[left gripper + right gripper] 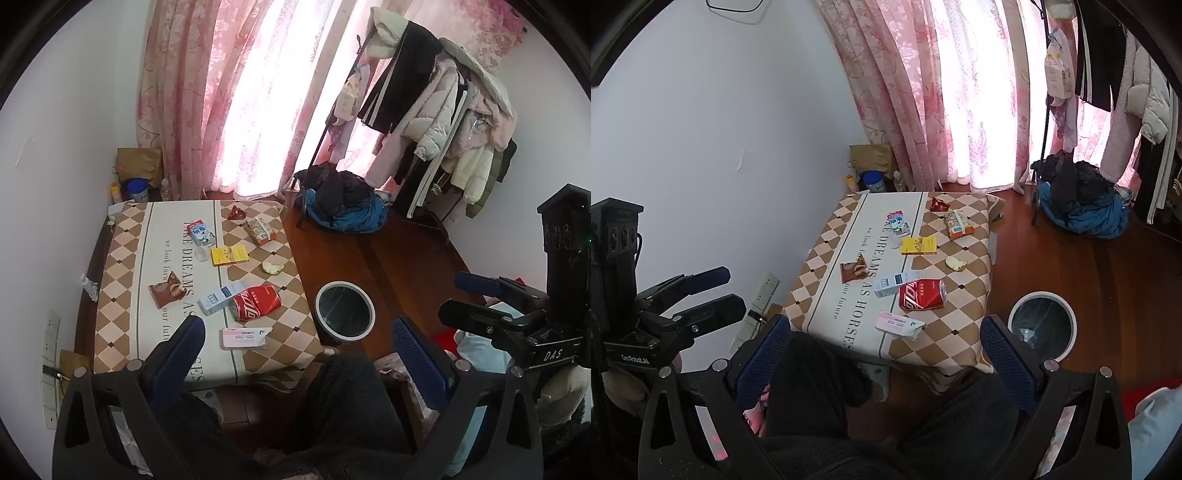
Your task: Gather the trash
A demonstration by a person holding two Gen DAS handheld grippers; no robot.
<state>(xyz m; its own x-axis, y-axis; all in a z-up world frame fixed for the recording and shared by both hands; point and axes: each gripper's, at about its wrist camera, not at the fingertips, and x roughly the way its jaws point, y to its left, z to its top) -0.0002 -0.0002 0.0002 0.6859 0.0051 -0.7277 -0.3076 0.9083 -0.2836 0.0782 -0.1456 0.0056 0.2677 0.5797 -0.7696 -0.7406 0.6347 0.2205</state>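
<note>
Trash lies on a low table with a checkered cloth (122,310) (960,332): a crushed red cola can (255,301) (922,294), a pink paper slip (245,338) (900,324), a blue-white box (220,297) (891,285), a brown snack wrapper (167,288) (854,270), a yellow box (229,255) (919,245), a milk carton (200,232) (898,223) and more wrappers. A white-rimmed bin (344,313) (1042,322) stands on the floor to the table's right. My left gripper (297,343) and right gripper (886,339) are both open and empty, held above the near table edge.
A clothes rack with coats (436,110) and a pile of dark and blue clothes (343,206) (1078,199) stand by the pink curtains. Bottles and a paper bag (136,173) sit behind the table. A power strip (757,314) hangs on the left wall. Dark-clad knees (332,406) are below.
</note>
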